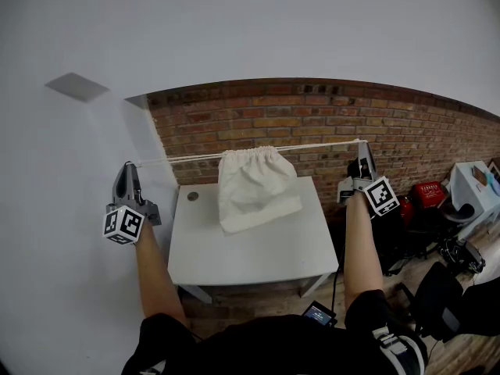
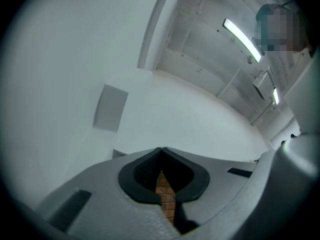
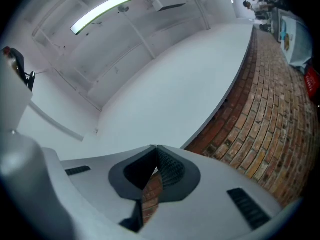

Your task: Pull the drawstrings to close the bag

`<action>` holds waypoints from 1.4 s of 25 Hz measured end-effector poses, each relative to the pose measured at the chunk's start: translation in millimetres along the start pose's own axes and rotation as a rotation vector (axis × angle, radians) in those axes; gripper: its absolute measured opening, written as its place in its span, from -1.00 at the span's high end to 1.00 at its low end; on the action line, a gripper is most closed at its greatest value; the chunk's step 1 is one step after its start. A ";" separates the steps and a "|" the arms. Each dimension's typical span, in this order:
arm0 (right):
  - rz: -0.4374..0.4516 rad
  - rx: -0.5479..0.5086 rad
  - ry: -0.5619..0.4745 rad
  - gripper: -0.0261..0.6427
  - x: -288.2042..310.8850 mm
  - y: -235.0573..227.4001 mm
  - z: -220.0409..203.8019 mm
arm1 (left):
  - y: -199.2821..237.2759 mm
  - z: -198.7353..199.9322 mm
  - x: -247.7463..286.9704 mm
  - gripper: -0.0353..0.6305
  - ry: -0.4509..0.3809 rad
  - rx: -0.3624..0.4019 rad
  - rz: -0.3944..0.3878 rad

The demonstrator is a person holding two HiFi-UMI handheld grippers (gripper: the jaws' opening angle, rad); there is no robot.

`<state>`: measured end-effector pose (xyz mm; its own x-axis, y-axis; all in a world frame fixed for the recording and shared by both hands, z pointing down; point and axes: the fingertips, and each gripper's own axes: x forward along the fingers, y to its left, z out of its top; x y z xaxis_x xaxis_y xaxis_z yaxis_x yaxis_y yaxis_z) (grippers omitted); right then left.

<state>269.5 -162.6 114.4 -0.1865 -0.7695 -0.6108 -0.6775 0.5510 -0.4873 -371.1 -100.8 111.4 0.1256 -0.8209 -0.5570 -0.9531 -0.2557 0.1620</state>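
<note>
Stretching a white drawstring [image 1: 187, 158] through a cream cloth bag [image 1: 254, 190] over the white bench [image 1: 258, 252].
Head view alone shows the cord; left gripper [image 1: 127, 166], right gripper [image 1: 362, 144] views show only jaws pinched together.

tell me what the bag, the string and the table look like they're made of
The bag: off-white woven cloth, likely cotton or canvas, matte; it gathers into soft folds at the top. The string: pale cord, probably cotton, pulled into a thin straight line. The table: smooth white top, flat and even, perhaps laminate or painted board; can't tell which.
</note>
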 end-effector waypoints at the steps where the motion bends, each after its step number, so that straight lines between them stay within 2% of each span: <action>1: -0.020 0.006 -0.001 0.89 -2.1 -4.5 -0.2 | 0.9 -0.3 -0.2 0.85 -0.001 -0.002 0.002; 11: -0.050 0.038 -0.013 0.90 -5.9 -18.8 2.6 | 6.3 -3.4 1.6 0.85 0.000 -0.011 -0.005; 14: -0.034 0.029 -0.022 0.90 -6.8 -19.3 3.9 | 9.7 -8.8 1.8 0.85 0.006 -0.010 -0.005; 17: -0.156 0.072 -0.027 0.90 -19.3 -39.7 2.5 | 15.2 -14.4 1.5 0.85 0.007 -0.027 0.005; 18: -0.158 0.080 -0.033 0.90 -19.8 -42.8 3.7 | 17.5 -16.0 1.3 0.85 0.007 -0.032 0.009; 21: -0.099 0.054 -0.032 0.90 -15.0 -37.3 7.4 | 23.6 -17.5 1.0 0.85 0.009 -0.035 0.015; 24: 0.012 0.007 -0.040 0.90 -5.3 -21.4 12.4 | 26.7 -16.5 1.6 0.85 0.009 -0.029 0.015; 25: 0.014 0.017 -0.044 0.90 -4.5 -22.7 12.6 | 27.1 -16.4 2.1 0.85 0.010 -0.026 0.014; 28: -0.055 0.085 -0.046 0.90 -9.5 -38.0 6.5 | 30.1 -15.7 2.0 0.85 0.009 -0.022 0.018; 32: -0.078 0.127 -0.038 0.90 -12.2 -47.8 0.0 | 30.3 -15.4 0.5 0.85 0.012 -0.024 0.031; 35: -0.212 0.081 0.017 0.90 -22.1 -63.8 -6.8 | 33.1 -23.7 2.7 0.85 0.061 -0.015 0.038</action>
<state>312.0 -182.9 163.2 -0.0585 -0.8761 -0.4786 -0.6432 0.3997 -0.6531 -395.8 -123.5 134.5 0.1066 -0.8597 -0.4996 -0.9532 -0.2313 0.1946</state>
